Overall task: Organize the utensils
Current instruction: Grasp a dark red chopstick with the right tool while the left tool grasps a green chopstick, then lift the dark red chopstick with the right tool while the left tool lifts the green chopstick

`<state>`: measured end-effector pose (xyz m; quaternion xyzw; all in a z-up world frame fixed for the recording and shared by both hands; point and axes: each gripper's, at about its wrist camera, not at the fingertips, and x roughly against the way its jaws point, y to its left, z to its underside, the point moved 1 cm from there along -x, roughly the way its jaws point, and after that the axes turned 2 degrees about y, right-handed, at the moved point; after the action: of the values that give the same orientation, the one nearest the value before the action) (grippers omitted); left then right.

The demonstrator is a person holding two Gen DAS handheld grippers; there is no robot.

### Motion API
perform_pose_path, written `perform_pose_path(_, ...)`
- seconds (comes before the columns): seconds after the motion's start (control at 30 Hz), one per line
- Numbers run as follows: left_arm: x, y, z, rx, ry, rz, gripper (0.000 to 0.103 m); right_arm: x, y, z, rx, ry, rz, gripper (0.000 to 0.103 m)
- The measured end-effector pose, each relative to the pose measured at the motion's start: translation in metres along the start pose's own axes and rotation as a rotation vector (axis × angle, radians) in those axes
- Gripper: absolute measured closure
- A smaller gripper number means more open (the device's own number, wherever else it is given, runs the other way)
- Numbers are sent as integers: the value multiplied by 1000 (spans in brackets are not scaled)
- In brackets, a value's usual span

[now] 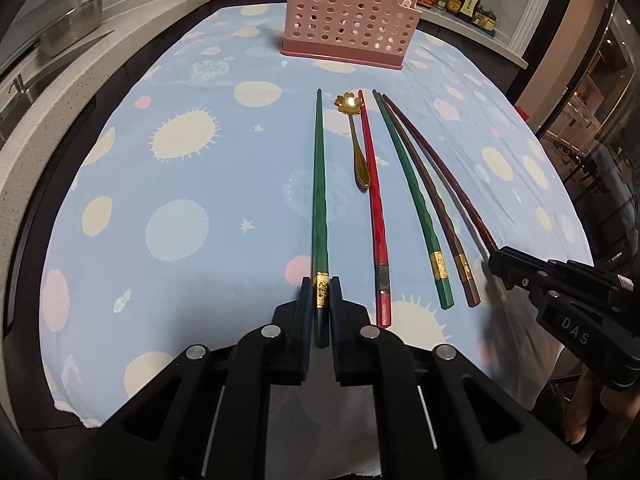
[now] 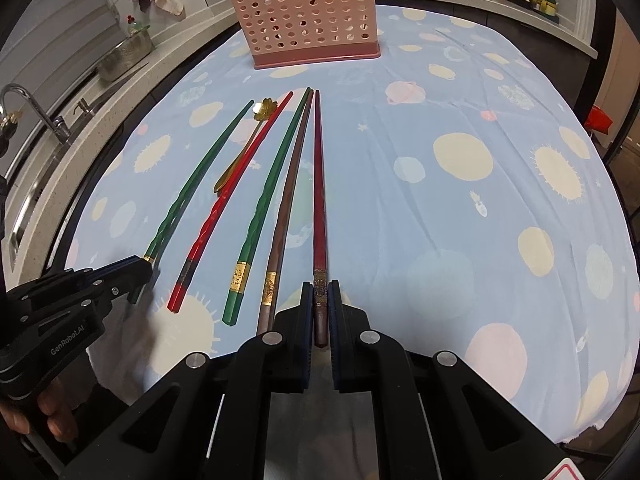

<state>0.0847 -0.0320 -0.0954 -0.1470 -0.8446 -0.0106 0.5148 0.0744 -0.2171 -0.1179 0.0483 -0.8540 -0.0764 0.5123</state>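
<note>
- The left gripper has its two fingers pinched tight on the thick end of a green chopstick, right at its gold band.
- That green chopstick lies on the far left of the row and points away toward the pink basket.
- The right gripper pinches a dark red chopstick the same way, near its thick end.
- That dark red chopstick is on the far right of the row.
- Between the two held sticks lie a gold spoon with a flower-shaped bowl, a bright red chopstick, a second green chopstick and a brown chopstick.
- The spoon lies just beside the bright red chopstick.
- All of them rest on a blue tablecloth with moons and stars.
- The pink basket stands upright at the far end of the table, well apart from the row.
</note>
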Motion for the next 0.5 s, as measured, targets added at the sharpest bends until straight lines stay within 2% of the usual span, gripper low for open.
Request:
perform_pose_path(0.23,18,5,-12,21,-50,7,96,18,-6,-10,-26,-51,-2,96)
perform_pose_path(0.5,45,12,-41,42,-135,12,96,45,-21,-34,-86,-126,-28,96)
